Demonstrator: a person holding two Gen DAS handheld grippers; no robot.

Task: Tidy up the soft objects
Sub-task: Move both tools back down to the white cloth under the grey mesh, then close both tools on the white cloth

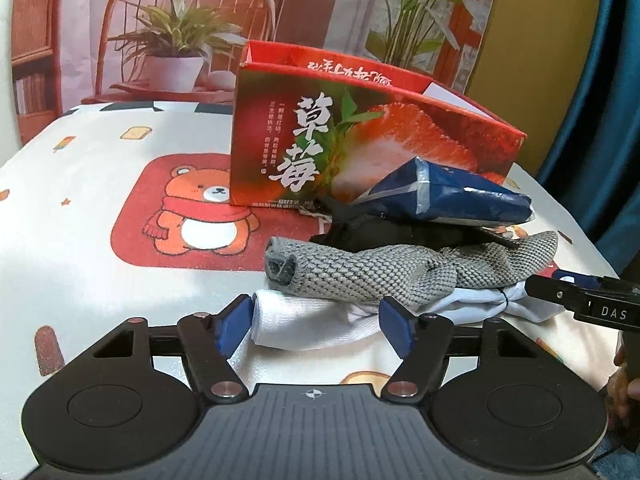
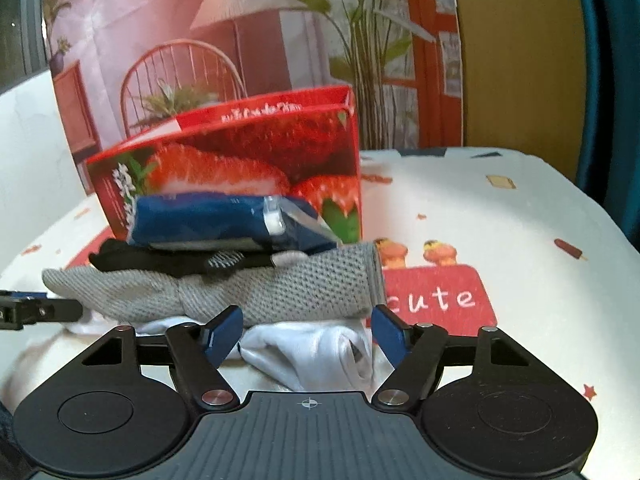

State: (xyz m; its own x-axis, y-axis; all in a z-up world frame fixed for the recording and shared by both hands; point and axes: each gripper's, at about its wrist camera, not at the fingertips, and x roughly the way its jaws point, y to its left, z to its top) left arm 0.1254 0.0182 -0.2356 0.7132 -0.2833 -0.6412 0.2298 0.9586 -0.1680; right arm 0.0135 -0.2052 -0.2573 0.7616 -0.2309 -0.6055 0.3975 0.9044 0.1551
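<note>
White sock (image 1: 316, 320) lies between the open left claw (image 1: 316, 322).

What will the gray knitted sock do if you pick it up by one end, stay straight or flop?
Probably flop: the gray knitted sock already lies crumpled and bent over the white cloth. It looks light, being thin open knit. Lifting it may also topple the blue packet and black cloth lying on it.

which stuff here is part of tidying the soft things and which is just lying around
Belongs to the job:
- white cloth
- grey knit sock
- black fabric
- blue soft pack
- strawberry box, open-topped, likely the container

Just there:
- bear-print tablecloth
- printed backdrop of chair and plants
</note>
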